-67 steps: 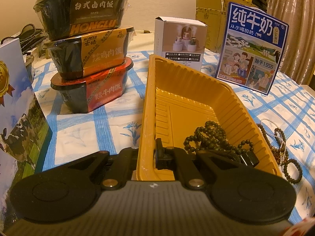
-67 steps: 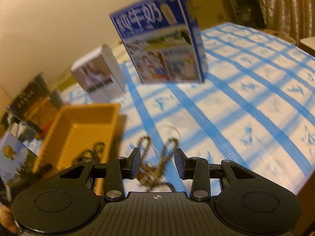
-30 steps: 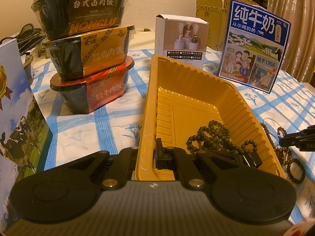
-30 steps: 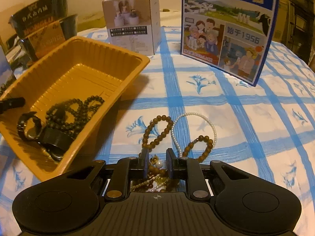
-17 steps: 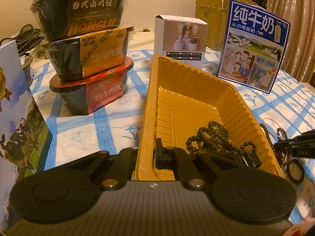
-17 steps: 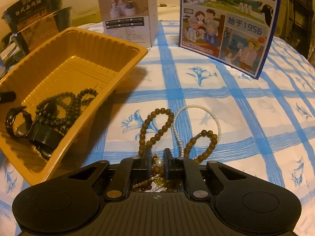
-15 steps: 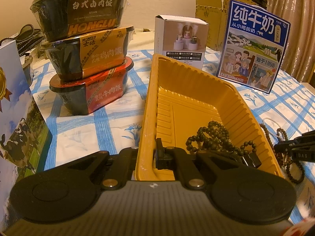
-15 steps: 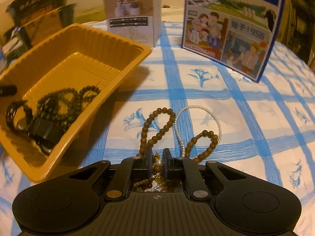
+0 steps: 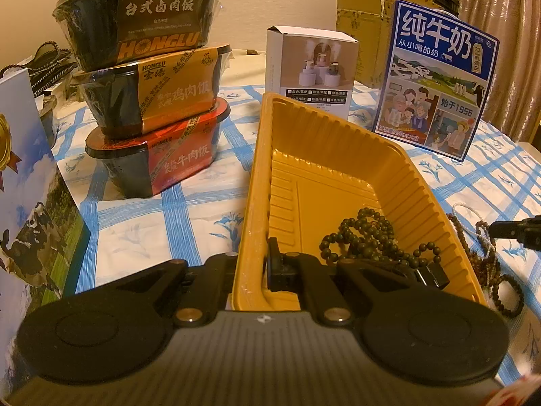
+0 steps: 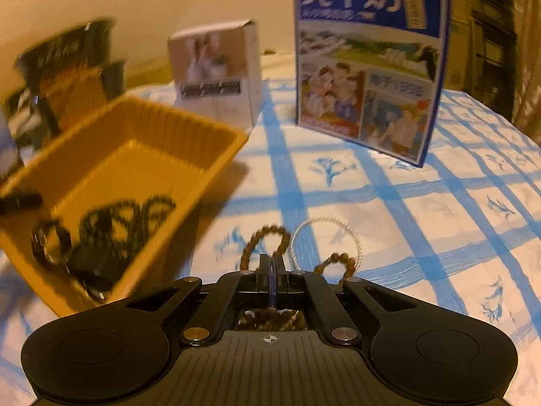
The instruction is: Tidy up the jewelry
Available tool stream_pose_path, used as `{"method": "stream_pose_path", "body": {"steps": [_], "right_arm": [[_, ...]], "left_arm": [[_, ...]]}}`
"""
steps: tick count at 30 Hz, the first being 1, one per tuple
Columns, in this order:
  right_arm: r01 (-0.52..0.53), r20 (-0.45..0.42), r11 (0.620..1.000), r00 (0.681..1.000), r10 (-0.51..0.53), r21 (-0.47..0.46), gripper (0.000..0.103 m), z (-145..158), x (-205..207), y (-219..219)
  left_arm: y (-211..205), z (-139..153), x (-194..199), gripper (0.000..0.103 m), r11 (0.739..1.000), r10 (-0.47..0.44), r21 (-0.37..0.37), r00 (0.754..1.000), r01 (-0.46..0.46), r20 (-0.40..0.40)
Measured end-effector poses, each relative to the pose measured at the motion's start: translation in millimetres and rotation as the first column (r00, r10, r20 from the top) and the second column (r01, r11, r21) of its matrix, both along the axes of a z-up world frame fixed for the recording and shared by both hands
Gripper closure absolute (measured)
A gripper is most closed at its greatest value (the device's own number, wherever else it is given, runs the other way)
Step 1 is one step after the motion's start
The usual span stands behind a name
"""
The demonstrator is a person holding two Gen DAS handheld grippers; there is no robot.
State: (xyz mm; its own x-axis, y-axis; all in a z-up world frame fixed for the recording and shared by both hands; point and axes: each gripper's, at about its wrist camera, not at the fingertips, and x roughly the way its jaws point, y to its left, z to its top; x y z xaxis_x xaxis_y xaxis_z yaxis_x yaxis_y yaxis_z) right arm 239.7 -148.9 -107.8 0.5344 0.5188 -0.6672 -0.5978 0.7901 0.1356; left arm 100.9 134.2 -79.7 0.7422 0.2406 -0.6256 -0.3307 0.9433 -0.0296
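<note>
A yellow plastic tray (image 9: pixel 324 155) holds a dark bead necklace (image 9: pixel 368 233) and a black watch (image 9: pixel 429 275). My left gripper (image 9: pixel 252 264) is shut on the tray's near rim. Right of the tray a pile of brown bead strings (image 9: pixel 487 264) and a pearl bracelet (image 9: pixel 466 208) lies on the cloth. In the right wrist view my right gripper (image 10: pixel 271 264) is shut, with brown beads (image 10: pixel 267 237) and the pearl bracelet (image 10: pixel 326 237) just beyond its tips and more beads under it. Whether it pinches a bead string is hidden. The tray (image 10: pixel 142 142) lies to its left.
Three stacked instant rice bowls (image 9: pixel 148 81) stand left of the tray. A white box (image 9: pixel 311 71) and a blue milk carton (image 9: pixel 439 88) stand behind it. A printed carton (image 9: pixel 23 203) is at the near left. Blue checked cloth (image 10: pixel 422 209) covers the table.
My right gripper closed its jaws fully over the brown bead pile and has lifted or tilted a little, blurring its view. The left gripper and the tray have stayed still.
</note>
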Motion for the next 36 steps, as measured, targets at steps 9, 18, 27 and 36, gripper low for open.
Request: {"method": "stream_pose_path", "body": {"steps": [9, 18, 27, 36], "right_arm": [[-0.03, -0.044, 0.994, 0.999, 0.026, -0.107, 0.093, -18.6, 0.9, 11.4], [-0.024, -0.028, 0.987, 0.999, 0.019, -0.161, 0.086, -24.8, 4.7, 22.2], [-0.042, -0.008, 0.971, 0.999, 0.041, -0.235, 0.087, -29.6, -1.2, 33.9], [-0.038, 0.052, 0.975, 0.997, 0.05, -0.22, 0.093, -26.5, -9.3, 33.5]], "left_arm": [[0.3, 0.1, -0.3, 0.099, 1.0, -0.001, -0.003, 1.0, 0.001, 0.0], [0.2, -0.1, 0.0, 0.099, 1.0, -0.002, -0.004, 1.0, 0.002, 0.0], [1.4, -0.4, 0.0, 0.099, 1.0, 0.0, -0.009, 1.0, 0.0, 0.002], [0.9, -0.2, -0.4, 0.099, 1.0, -0.001, -0.008, 1.0, 0.001, 0.003]]}}
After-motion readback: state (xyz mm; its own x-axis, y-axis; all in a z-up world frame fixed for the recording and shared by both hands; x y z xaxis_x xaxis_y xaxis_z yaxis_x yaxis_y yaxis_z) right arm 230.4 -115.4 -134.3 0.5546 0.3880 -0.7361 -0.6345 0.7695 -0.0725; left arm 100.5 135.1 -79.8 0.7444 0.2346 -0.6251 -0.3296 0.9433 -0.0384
